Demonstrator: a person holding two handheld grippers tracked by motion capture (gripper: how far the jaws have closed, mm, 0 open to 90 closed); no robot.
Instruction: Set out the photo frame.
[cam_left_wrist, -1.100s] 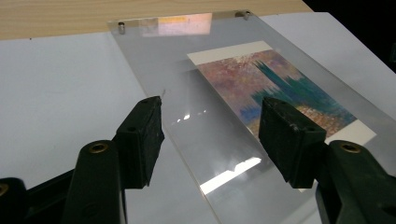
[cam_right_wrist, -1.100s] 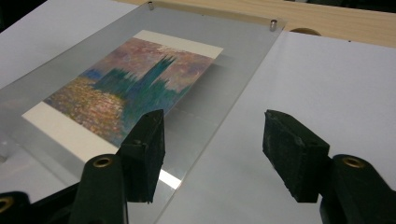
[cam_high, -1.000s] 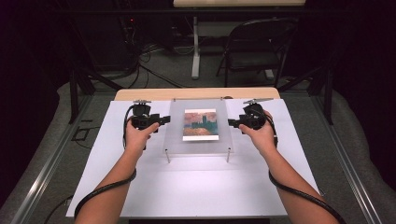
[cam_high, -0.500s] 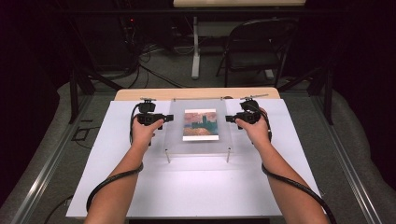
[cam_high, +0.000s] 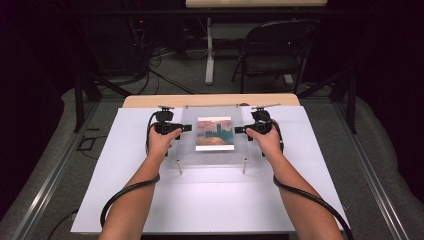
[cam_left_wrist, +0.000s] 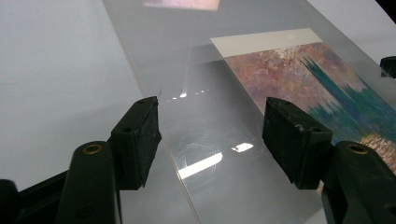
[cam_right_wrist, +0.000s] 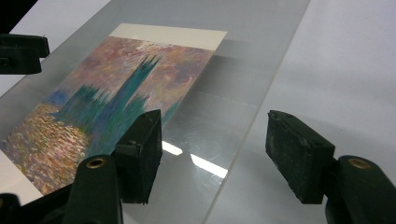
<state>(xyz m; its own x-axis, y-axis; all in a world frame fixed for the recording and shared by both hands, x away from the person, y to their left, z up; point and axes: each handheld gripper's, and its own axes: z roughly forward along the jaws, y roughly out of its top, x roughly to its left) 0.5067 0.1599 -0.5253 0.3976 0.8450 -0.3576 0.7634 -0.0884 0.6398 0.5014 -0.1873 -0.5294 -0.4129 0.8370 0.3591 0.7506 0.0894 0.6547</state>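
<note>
While both forearms reach in from the bench's near edge in the high view, the clear plate on short legs sits toward the far edge, a painted print under it, long axis near-to-far. The left hand-held gripper and right hand-held gripper flank it. In the left gripper view, open jaws straddle the plate's edge untouched. In the right gripper view, likewise open.

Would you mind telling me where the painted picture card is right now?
In the high view, the picture card lies at the middle of the clear acrylic sheet, between the left hand-held gripper and right hand-held gripper.
</note>
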